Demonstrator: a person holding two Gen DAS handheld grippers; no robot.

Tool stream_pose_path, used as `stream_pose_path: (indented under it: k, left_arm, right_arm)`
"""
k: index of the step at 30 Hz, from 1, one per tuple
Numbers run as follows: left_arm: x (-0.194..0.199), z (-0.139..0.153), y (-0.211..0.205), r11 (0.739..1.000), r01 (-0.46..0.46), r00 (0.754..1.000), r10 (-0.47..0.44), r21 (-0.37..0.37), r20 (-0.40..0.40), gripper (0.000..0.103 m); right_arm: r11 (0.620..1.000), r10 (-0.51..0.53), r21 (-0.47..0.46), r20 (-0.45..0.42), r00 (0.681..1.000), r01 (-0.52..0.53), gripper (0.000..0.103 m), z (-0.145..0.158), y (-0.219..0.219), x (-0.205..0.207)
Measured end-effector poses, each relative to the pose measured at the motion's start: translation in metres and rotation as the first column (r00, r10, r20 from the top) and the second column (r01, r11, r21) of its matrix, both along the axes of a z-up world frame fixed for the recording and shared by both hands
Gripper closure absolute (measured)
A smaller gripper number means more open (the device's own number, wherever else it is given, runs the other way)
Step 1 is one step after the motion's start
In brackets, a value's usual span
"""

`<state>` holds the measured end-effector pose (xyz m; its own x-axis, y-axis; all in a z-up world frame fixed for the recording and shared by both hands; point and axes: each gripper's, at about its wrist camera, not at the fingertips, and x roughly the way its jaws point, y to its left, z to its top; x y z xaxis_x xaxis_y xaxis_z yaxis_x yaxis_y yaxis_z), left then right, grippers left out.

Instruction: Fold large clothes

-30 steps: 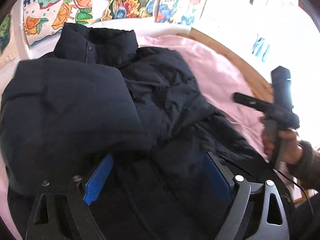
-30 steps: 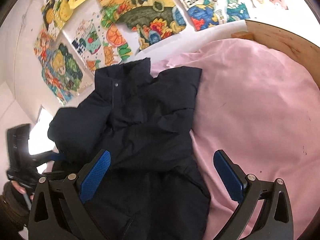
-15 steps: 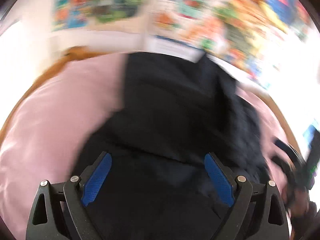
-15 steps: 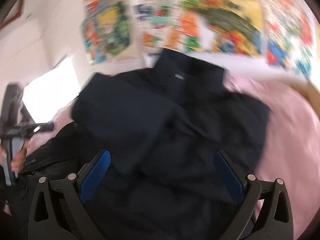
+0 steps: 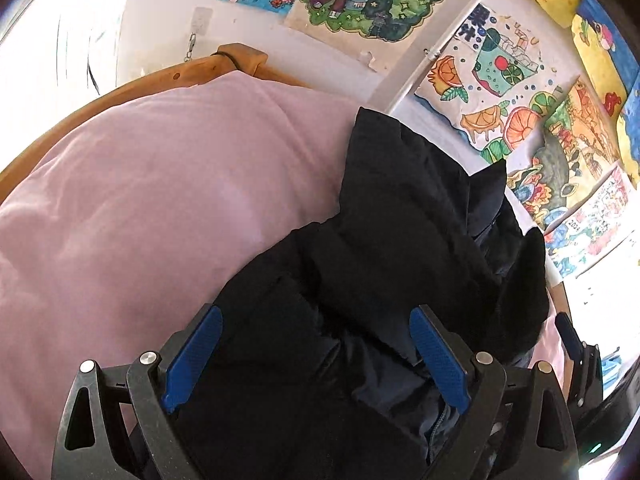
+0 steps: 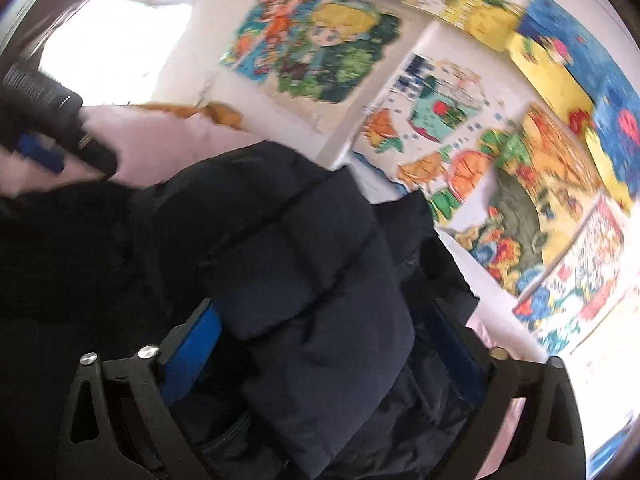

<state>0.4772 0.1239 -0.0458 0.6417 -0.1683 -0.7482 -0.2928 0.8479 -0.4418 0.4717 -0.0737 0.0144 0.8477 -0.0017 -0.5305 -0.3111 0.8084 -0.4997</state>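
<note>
A dark navy puffer jacket (image 5: pixel 400 240) lies on a pink sheet (image 5: pixel 160 200), its collar toward the wall. My left gripper (image 5: pixel 316 360) stands open over the jacket's lower part, its blue pads (image 5: pixel 192 360) wide apart with dark fabric under them. In the right wrist view, my right gripper (image 6: pixel 324 348) straddles a puffy folded part of the jacket (image 6: pixel 300 248). Its jaws are closing with that fold between them, and I see no firm pinch. The left gripper's body (image 6: pixel 52 120) shows blurred at the upper left there. The right gripper's edge (image 5: pixel 576 356) shows at the far right of the left wrist view.
A wooden bed frame (image 5: pixel 140 80) curves around the far side of the sheet. Colourful drawings (image 5: pixel 500 72) cover the white wall behind the jacket. Bright window light fills the upper left corner (image 6: pixel 112 40). Bare pink sheet spreads left of the jacket.
Both views have rolled and swung sideways, so the jacket now runs toward the upper right. The right gripper's fingers stand closer together, now around a puffy fold. The left gripper stays wide.
</note>
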Motion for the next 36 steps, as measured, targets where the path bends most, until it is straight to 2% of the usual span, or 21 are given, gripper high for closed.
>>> stream_pose_path:
  k: [2,3,4,7,9,13,16,18,21,23,24,25,27,31,33,36]
  left_arm:
    - [-0.002,0.001,0.0,1.0,0.007,1.0,-0.007,0.009,0.002,0.008]
    - [-0.002,0.001,-0.001,1.0,0.009,1.0,-0.009,0.015,0.003,0.008]
    - [-0.002,0.002,0.0,1.0,0.01,1.0,-0.01,0.02,0.004,0.008]
    - [-0.002,0.004,-0.004,0.999,0.026,1.0,-0.027,0.036,0.01,0.008]
    - [-0.001,0.004,-0.008,0.998,0.042,0.999,-0.043,0.054,0.008,0.008]
    - [0.001,0.001,-0.018,0.993,0.071,0.997,-0.07,0.094,-0.012,0.008]
    - [0.005,-0.003,-0.026,0.986,0.095,0.995,-0.091,0.135,-0.04,0.008]
    - [0.009,-0.006,-0.031,0.98,0.113,0.993,-0.104,0.164,-0.059,0.008]
    - [0.015,-0.005,-0.037,0.971,0.133,0.99,-0.122,0.201,-0.064,0.008]
    - [0.02,-0.002,-0.04,0.963,0.142,0.99,-0.132,0.227,-0.059,0.008]
    - [0.024,0.0,-0.042,0.959,0.149,0.989,-0.142,0.241,-0.048,0.008]
    - [0.027,0.003,-0.044,0.956,0.154,0.988,-0.149,0.249,-0.039,0.008]
    - [0.038,0.008,-0.049,0.947,0.159,0.987,-0.16,0.279,-0.019,0.008]
    - [0.06,0.006,-0.067,0.915,0.213,0.976,-0.216,0.341,-0.032,0.008]
    - [0.071,-0.002,-0.078,0.889,0.236,0.971,-0.232,0.391,-0.058,0.008]
    - [0.082,-0.015,-0.088,0.862,0.258,0.966,-0.239,0.435,-0.1,0.008]
  right_arm:
    - [0.995,-0.009,0.096,-0.006,1.0,0.009,0.041,0.011,-0.019,-0.004]
    - [0.992,-0.019,0.128,-0.004,1.0,0.019,0.049,0.012,-0.027,-0.003]
    - [0.985,-0.034,0.169,0.004,0.999,0.033,0.06,0.017,-0.04,-0.005]
    - [0.956,-0.088,0.283,0.023,0.996,0.078,0.065,0.03,-0.081,-0.019]
    - [0.933,-0.137,0.338,0.02,0.99,0.123,0.066,0.033,-0.11,-0.023]
    - [0.859,-0.233,0.447,-0.093,0.968,0.25,0.066,0.023,-0.182,-0.02]
    - [0.802,-0.287,0.482,-0.209,0.935,0.354,0.063,-0.005,-0.227,-0.013]
    - [0.724,-0.303,0.528,-0.333,0.893,0.443,0.057,-0.031,-0.258,-0.006]
    - [0.568,-0.26,0.627,-0.478,0.839,0.534,0.046,-0.064,-0.302,-0.005]
    - [0.486,-0.239,0.669,-0.518,0.821,0.563,0.038,-0.075,-0.319,-0.007]
    - [0.452,-0.231,0.684,-0.53,0.816,0.573,0.037,-0.08,-0.327,-0.008]
    - [0.435,-0.232,0.688,-0.537,0.811,0.58,0.037,-0.084,-0.332,-0.009]
    - [0.435,-0.252,0.679,-0.538,0.804,0.591,0.037,-0.087,-0.336,-0.006]
    - [0.5,-0.235,0.668,-0.507,0.829,0.55,0.038,-0.085,-0.327,0.003]
    - [0.532,-0.212,0.663,-0.498,0.841,0.527,0.039,-0.079,-0.317,0.009]
    - [0.613,-0.181,0.623,-0.488,0.854,0.486,0.057,-0.073,-0.3,0.014]
